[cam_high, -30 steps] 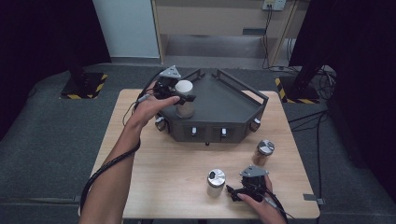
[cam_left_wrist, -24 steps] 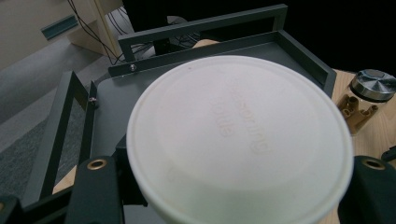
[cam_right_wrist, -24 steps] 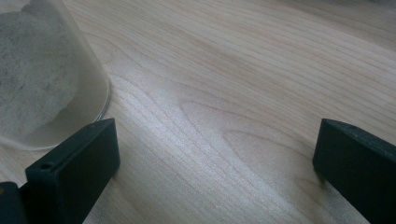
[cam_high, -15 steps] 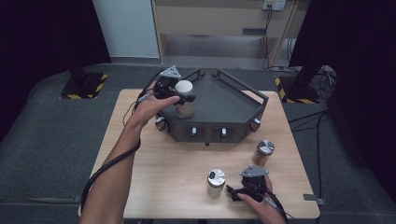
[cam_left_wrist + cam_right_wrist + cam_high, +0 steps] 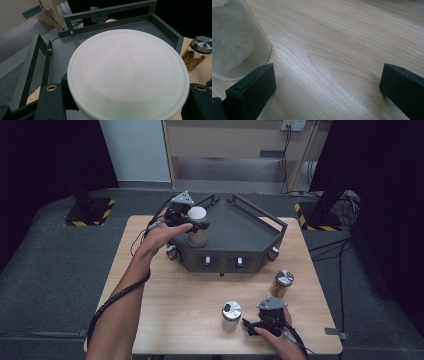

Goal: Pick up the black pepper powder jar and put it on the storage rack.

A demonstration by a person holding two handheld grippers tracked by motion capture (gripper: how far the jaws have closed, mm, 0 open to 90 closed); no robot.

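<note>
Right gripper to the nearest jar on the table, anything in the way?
Nothing visible. The right gripper rests open on the bare wooden table, and the clear glass jar with a silver lid stands just beside its left jaw in the right gripper view, with no object between them.

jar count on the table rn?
3: white-lidded jar held by the left gripper over the grey tray; two metal-lidded jars on the table, one front-centre, one right.
</note>
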